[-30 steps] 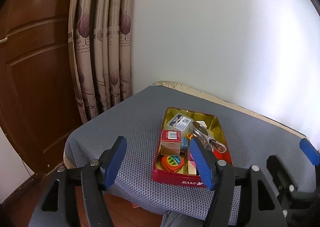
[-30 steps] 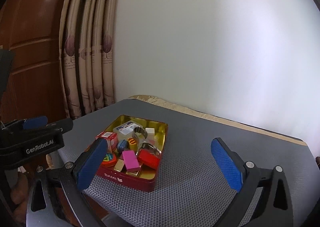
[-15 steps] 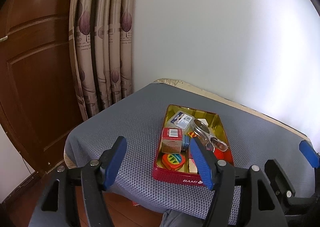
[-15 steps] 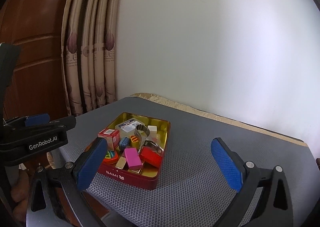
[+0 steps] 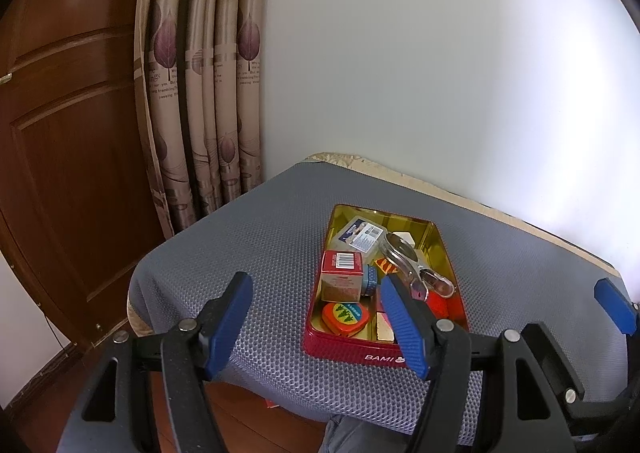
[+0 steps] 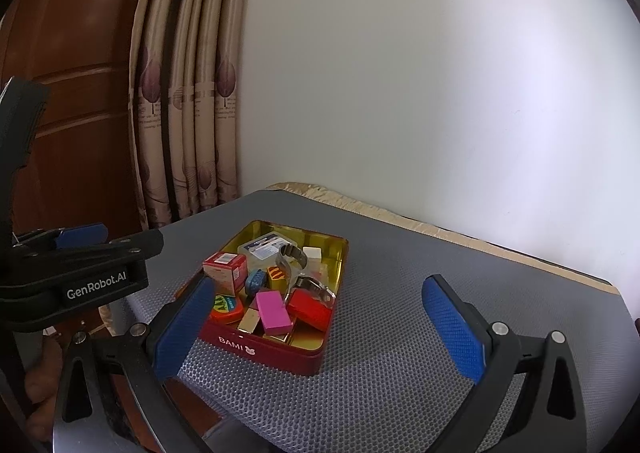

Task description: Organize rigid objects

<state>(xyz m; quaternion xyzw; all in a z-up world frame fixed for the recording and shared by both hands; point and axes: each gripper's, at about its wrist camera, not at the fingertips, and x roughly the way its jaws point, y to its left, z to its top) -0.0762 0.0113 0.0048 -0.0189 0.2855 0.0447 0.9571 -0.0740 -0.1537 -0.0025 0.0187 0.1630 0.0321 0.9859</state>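
Observation:
A red tin with a gold inside [image 5: 352,349] [image 6: 280,351] stands on a grey mesh mat [image 5: 256,253] [image 6: 400,353]. It holds several small things: a red carton [image 5: 342,277] [image 6: 224,271], a red tape measure [image 5: 346,317] [image 6: 226,307], a pink block [image 6: 273,311], a metal clip [image 5: 404,257] [image 6: 294,257] and a clear plastic box [image 5: 358,233]. My left gripper [image 5: 320,325] is open and empty, above the mat's near edge by the tin. My right gripper [image 6: 320,329] is open and empty, over the tin's near right corner.
The mat covers a small table against a white wall. A patterned curtain [image 5: 208,93] and a brown wooden door [image 5: 60,133] stand at the left. The left gripper's body [image 6: 72,277] shows at the left of the right wrist view.
Both grippers have drawn back and risen a little, so the tin sits slightly farther off in both views. Both stay open. Nothing in the tin has moved.

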